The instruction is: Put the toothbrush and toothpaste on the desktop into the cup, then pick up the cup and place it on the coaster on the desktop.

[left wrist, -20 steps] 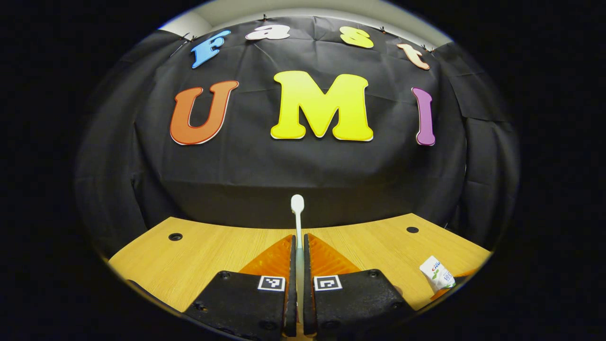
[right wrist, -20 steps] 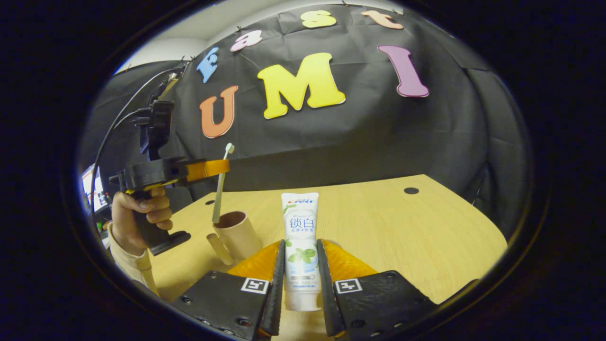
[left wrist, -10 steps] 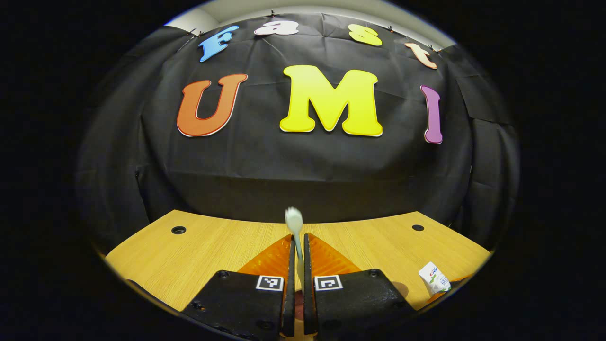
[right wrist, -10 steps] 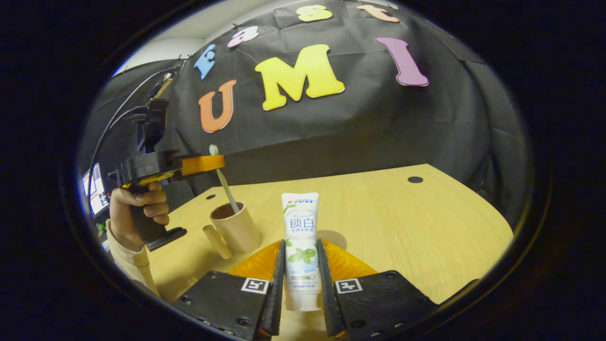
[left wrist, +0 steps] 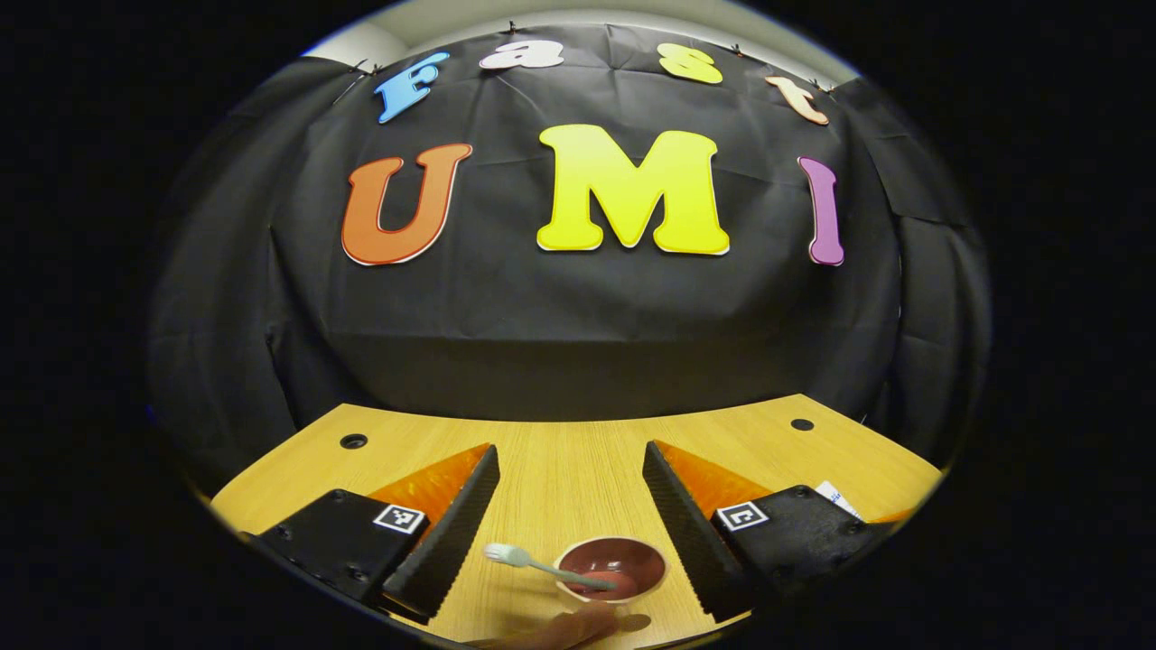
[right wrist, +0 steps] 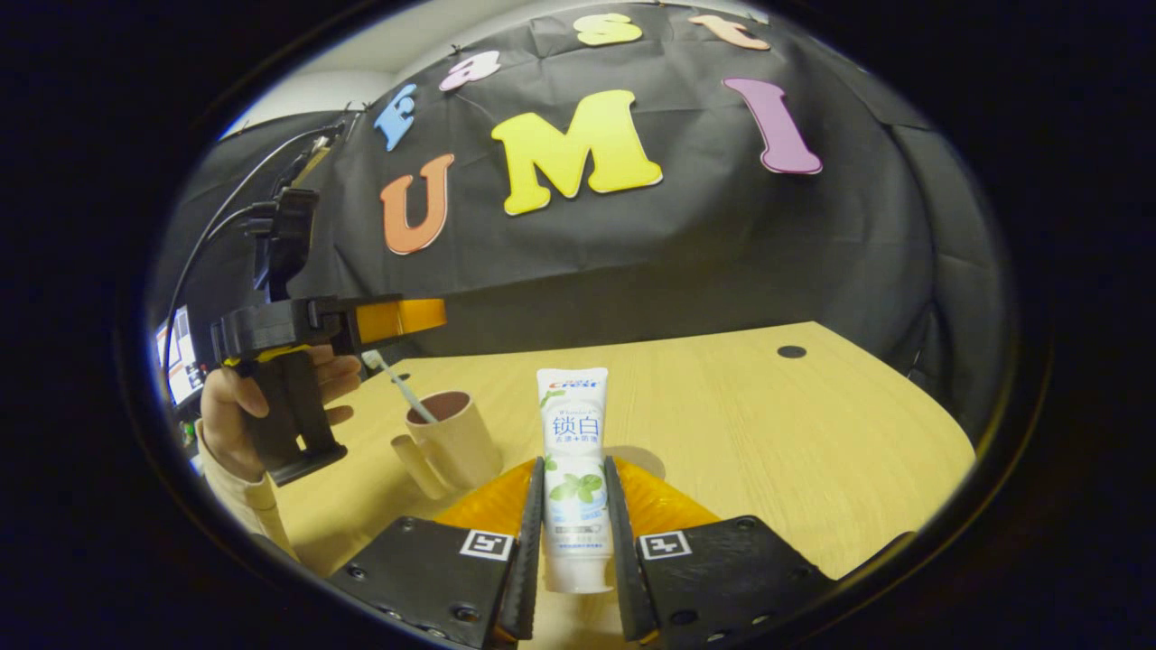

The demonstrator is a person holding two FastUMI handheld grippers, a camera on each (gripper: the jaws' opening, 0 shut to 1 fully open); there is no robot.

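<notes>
My left gripper [left wrist: 571, 451] is open, hovering just above the beige cup [left wrist: 610, 569]. The white toothbrush [left wrist: 540, 563] stands in the cup, its head leaning out over the rim to the left. In the right gripper view the same cup [right wrist: 449, 442], with its handle toward me, holds the slanted toothbrush [right wrist: 393, 384] below the left gripper [right wrist: 397, 316], which a hand [right wrist: 230, 411] holds. My right gripper [right wrist: 574, 465] is shut on the white toothpaste tube [right wrist: 575, 420], held upright above the table to the right of the cup.
The wooden table [right wrist: 768, 433] has small round holes near its far corners [left wrist: 353, 441] [left wrist: 801, 423]. The black cloth wall stands close behind the far edge. A corner of the toothpaste tube [left wrist: 833, 493] peeks from behind my left gripper's right finger.
The left gripper opened and let go of the toothbrush, which dropped into the cup and now leans on its rim. The right gripper kept the toothpaste almost still.
</notes>
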